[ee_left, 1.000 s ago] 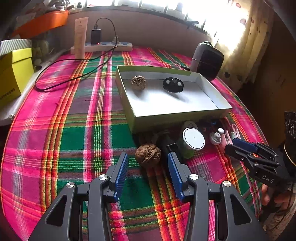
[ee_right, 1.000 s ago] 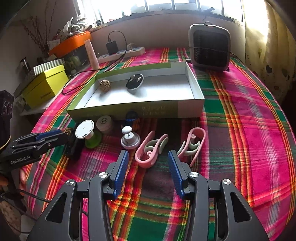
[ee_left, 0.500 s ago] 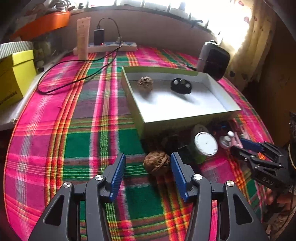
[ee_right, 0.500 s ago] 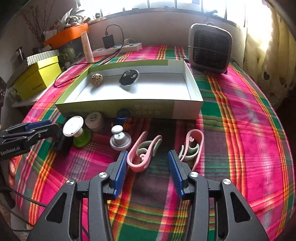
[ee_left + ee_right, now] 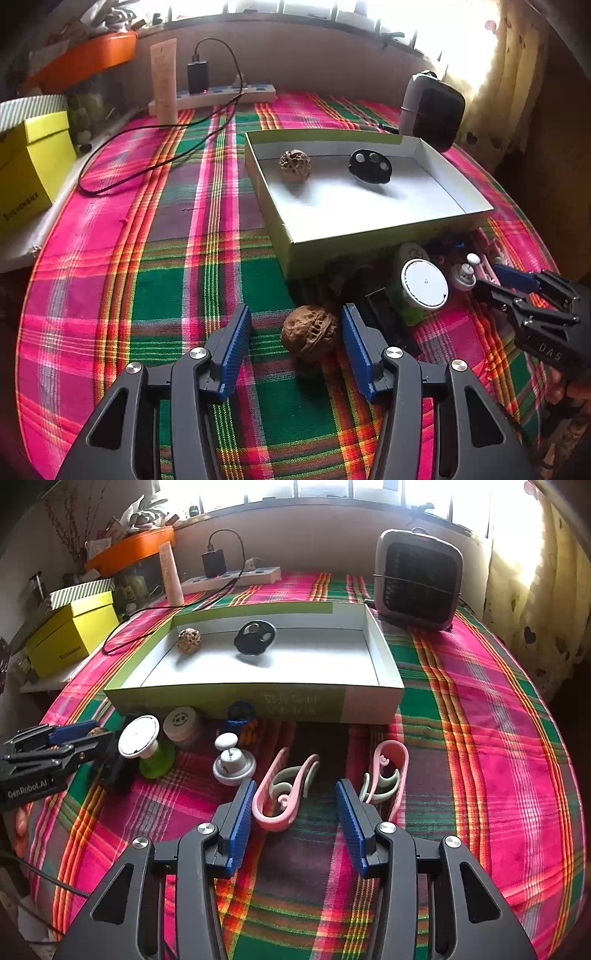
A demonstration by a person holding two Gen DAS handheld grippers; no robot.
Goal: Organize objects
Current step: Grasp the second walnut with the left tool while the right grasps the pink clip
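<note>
Yellow box (image 5: pixel 29 166), power strip (image 5: pixel 229 96), heater (image 5: pixel 419 578)

"GenRobot.AI" marks the left claw (image 5: pixel 55 749); "DAS" the right claw (image 5: pixel 524 291).

Between the jaws of the left gripper (image 5: pixel 295 334): walnut (image 5: pixel 309 331), rough, deeply wrinkled shell. Gripper pads (image 5: pixel 236 345): blue ribbed plastic on matt black arms. Under the jaws: woven plaid tablecloth (image 5: pixel 177 280), matt. Beyond the jaws: cardboard box (image 5: pixel 369 236), smooth white lining.
</note>
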